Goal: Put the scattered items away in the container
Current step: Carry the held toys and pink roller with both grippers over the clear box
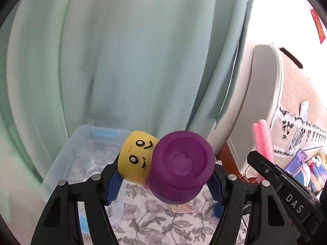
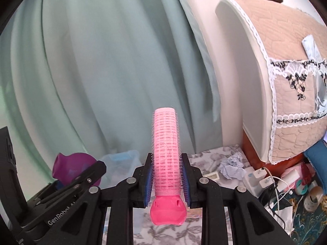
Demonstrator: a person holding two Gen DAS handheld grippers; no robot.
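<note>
- Between the left gripper (image 1: 163,173) pads: toy (image 1: 161,163) made of a yellow head with a cartoon face, black eyes and brows, joined to a translucent purple cup-like part, hollow end toward camera; jaws stand wide, clamped on its two sides, toy held up above the floral cloth (image 1: 143,214)
- Right gripper (image 2: 167,175) jaws nearly closed, pinching a pink hair roller (image 2: 166,143) near its lower end; roller upright, mesh barrel with slots, solid darker pink clip base below the pads
- Clear plastic bin (image 1: 61,163) with blue latch sits on the cloth in front of a green curtain (image 1: 122,51), just behind the toy; only a clear plastic piece can be made out inside
- Writing: "DAS" on the right gripper body in left view; "GenRobot" partly readable on the left gripper body in right view
- Crumpled paper (image 2: 233,165) on cloth to the right, chargers (image 2: 257,177) near it
</note>
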